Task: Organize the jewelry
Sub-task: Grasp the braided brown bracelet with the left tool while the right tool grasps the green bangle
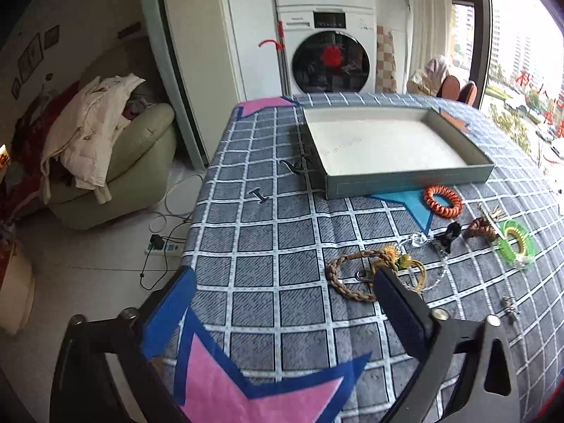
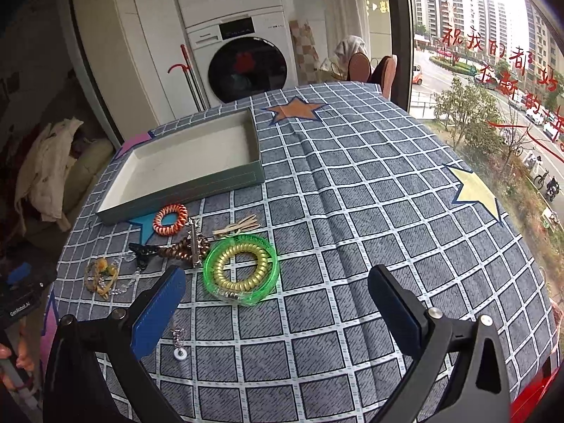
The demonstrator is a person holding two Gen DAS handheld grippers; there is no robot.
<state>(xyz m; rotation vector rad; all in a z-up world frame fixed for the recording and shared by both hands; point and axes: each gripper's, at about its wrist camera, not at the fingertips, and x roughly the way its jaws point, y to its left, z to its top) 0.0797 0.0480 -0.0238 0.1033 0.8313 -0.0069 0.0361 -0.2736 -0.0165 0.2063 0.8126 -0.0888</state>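
Observation:
An empty grey-green tray (image 1: 409,181) (image 2: 183,190) with a white inside stands on the checked tablecloth. Before it lie an orange coil bracelet (image 1: 442,201) (image 2: 170,220), a clear green bangle (image 1: 516,245) (image 2: 243,289) with a gold coil ring (image 2: 241,267) inside it, a brown coil tie (image 1: 477,229) (image 2: 178,248), a black clip (image 1: 449,234) (image 2: 142,252), a braided brown bracelet (image 1: 352,275) and a yellow flower piece (image 1: 398,259) (image 2: 102,275). My left gripper (image 1: 282,306) is open, its right finger beside the braided bracelet. My right gripper (image 2: 278,303) is open just before the green bangle.
A small metal charm (image 1: 511,308) (image 2: 179,342) lies near the front edge. The table's left edge drops to the floor, where a power strip (image 1: 164,246) and cables lie. An armchair (image 1: 116,165) with clothes stands left; a washing machine (image 1: 329,56) stands behind the table.

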